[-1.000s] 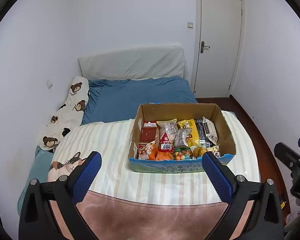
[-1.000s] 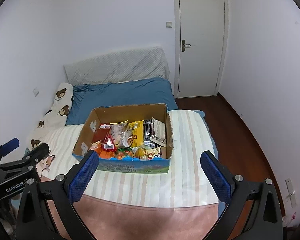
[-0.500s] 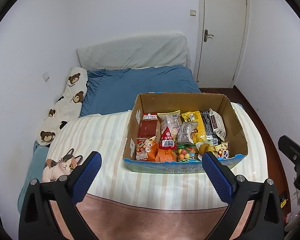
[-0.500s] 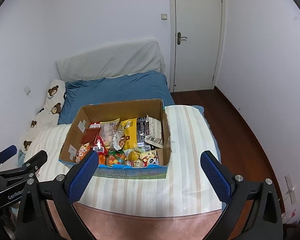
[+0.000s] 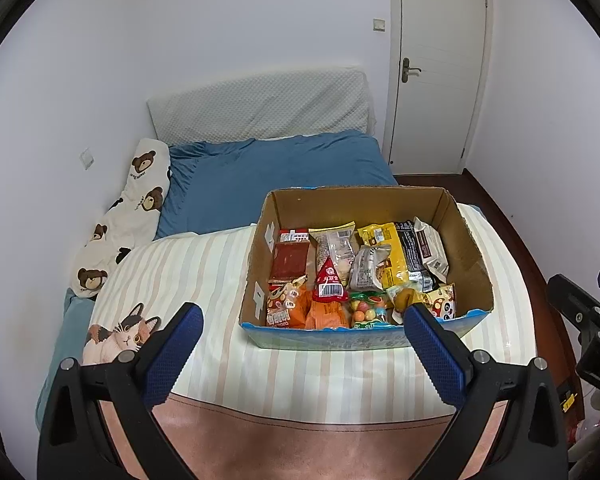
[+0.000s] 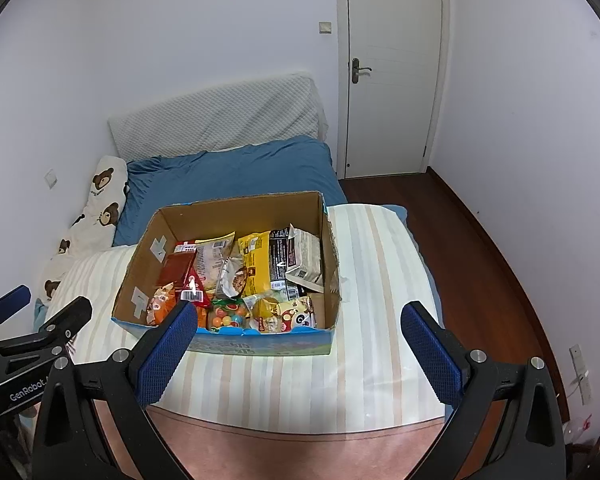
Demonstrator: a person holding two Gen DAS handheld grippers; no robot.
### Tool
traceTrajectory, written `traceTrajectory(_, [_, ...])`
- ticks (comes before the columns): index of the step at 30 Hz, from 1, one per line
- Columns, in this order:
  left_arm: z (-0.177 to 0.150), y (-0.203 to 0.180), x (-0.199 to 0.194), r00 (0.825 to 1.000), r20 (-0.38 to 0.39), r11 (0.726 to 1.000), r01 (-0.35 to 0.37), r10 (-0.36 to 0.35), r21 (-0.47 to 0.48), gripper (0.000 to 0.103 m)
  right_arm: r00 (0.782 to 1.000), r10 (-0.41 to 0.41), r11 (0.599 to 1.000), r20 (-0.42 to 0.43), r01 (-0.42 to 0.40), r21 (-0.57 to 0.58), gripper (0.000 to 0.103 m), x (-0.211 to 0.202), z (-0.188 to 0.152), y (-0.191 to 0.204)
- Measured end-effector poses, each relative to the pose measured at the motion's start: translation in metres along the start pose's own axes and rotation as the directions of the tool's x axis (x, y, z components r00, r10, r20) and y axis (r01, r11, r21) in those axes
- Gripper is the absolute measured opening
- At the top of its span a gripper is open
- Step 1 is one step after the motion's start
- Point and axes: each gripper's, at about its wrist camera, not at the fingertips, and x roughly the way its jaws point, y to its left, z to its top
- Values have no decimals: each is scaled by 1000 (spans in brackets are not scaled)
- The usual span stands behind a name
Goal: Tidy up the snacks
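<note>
A cardboard box packed with snacks sits on the striped blanket over the bed, at about 1 o'clock from the left tongs and 11 o'clock from the right tongs. Both tongs hang spread wide above the blanket's near edge, gripping nothing.

Inside the box, a red triangular packet lies mid-front, orange packets at its 7 o'clock, a bag of coloured candy balls beside them, a yellow bag and dark wrappers toward 2 o'clock. The box's near wall stands between the tongs and the packets; in the right view the left finger overlaps its front corner.

Around: a bear-print pillow at 10 o'clock against the wall, a blue sheet at 12, a quilted headboard cushion beyond, a white door at 1 o'clock, a cat print on the blanket near the left finger.
</note>
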Motion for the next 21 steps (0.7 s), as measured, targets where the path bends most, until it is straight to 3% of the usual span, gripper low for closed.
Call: traceTrajectory(21, [2, -3, -2, 1000, 11, 1000, 1, -1, 10, 103, 1000, -5, 1000, 0, 5, 0, 103, 0, -6, -2])
